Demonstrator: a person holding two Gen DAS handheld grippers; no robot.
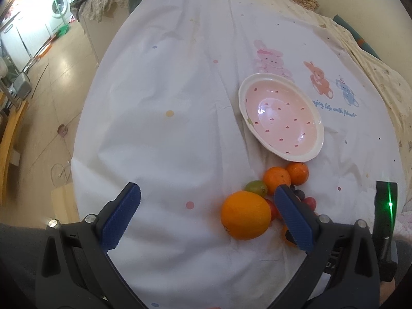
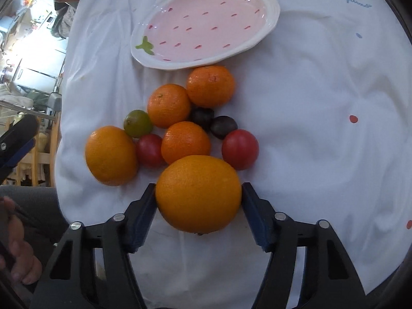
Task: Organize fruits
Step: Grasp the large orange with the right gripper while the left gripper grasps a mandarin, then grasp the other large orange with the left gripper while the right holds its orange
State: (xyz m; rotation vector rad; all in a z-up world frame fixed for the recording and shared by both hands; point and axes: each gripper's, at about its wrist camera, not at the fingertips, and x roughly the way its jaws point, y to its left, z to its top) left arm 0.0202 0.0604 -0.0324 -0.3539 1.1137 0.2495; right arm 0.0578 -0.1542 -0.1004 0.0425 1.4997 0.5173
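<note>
A cluster of fruit lies on the white cloth below a pink strawberry-patterned plate [image 2: 206, 23], which holds nothing. My right gripper [image 2: 198, 188] has its blue pads pressed on both sides of a large orange [image 2: 198, 193] at the near end of the cluster. Beyond it lie a second large orange [image 2: 110, 155], three mandarins [image 2: 185, 141], a green fruit [image 2: 137, 123], two red plums [image 2: 239, 149] and two dark plums [image 2: 224, 126]. My left gripper [image 1: 207, 190] hovers open over the cloth. The second orange [image 1: 246, 215] sits just inside its right finger [image 1: 293, 216], which hides part of the cluster. The plate [image 1: 280, 116] lies beyond.
The white cloth [image 1: 167, 90] carries bunny and bear prints [image 1: 319, 79] past the plate. Its left edge drops to a tiled floor [image 1: 51, 77] with a washing machine [image 1: 60, 6] far off. A person's hand [image 2: 18, 252] shows at the lower left.
</note>
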